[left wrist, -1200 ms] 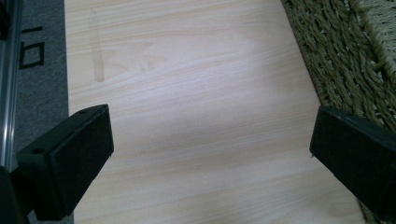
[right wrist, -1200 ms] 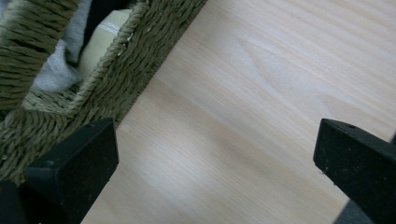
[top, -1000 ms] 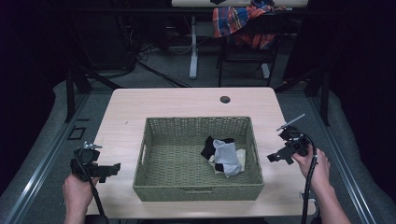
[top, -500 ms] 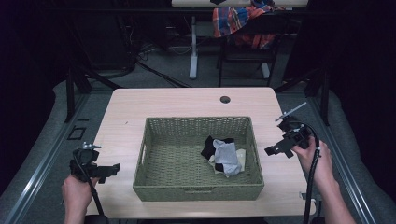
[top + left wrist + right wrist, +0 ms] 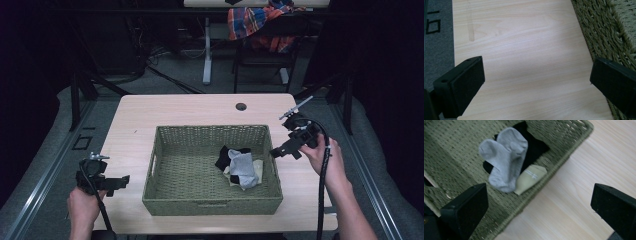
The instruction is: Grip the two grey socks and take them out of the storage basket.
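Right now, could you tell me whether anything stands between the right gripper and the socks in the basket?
Only the basket's near wall. The right gripper, jaws open, hovers just outside that rim, and the grey sock lies uncovered on top of the pile, so coming over the rim looks unobstructed.

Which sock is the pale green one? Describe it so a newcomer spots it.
Find the woven basket mid-table; its right half holds a sock pile. The pale green sock lies at the bottom, near the right wall, half under the grey sock and beside the black one; it alone carries a small printed label.
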A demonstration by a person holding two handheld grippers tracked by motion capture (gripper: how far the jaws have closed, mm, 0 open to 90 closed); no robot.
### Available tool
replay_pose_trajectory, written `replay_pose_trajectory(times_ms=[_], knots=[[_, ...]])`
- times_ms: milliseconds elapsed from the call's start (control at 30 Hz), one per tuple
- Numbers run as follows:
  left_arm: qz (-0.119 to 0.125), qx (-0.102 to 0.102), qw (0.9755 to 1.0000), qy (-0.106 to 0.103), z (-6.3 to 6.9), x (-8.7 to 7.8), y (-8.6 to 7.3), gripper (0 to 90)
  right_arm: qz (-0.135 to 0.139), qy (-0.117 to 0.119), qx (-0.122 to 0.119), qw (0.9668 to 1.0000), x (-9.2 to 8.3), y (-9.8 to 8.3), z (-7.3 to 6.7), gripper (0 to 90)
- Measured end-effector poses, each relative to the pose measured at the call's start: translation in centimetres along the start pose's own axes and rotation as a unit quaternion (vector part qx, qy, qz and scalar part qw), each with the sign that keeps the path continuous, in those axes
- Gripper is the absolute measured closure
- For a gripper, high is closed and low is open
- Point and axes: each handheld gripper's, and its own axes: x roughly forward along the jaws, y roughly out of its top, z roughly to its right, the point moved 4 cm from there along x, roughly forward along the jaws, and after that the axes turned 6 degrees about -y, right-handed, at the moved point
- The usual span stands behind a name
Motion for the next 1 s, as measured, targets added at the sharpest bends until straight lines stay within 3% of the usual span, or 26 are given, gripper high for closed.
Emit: replay_pose_trajectory(times_ms=[267, 467, 533, 633, 1000], knots=[[-0.001, -0.001, 1.0000, -0.001, 0.0, 0.0, 0.0, 0.0, -0.008, 0.021, -0.029, 0.9993, 1.3, 2.9, -2.2, 0.0], [-0.001, 0.001, 1.0000, -0.001, 0.1, 0.0, 0.0, 0.0, -0.015, 0.029, -0.036, 0.9988, 2.1, 3.9, -3.0, 0.0], [-0.002, 0.001, 1.0000, -0.002, 0.0, 0.0, 0.0, 0.0, -0.025, 0.035, -0.049, 0.9979, 2.9, 4.2, -3.5, 0.0], [-0.002, 0.000, 1.0000, -0.004, 0.1, 0.1, 0.0, 0.0, -0.023, 0.041, -0.049, 0.9977, 3.4, 4.2, -3.9, 10.6], [-0.002, 0.000, 1.0000, -0.005, 0.1, 0.1, 0.0, 0.0, -0.043, 0.061, -0.051, 0.9959, 6.1, 3.9, -4.8, 21.4]])
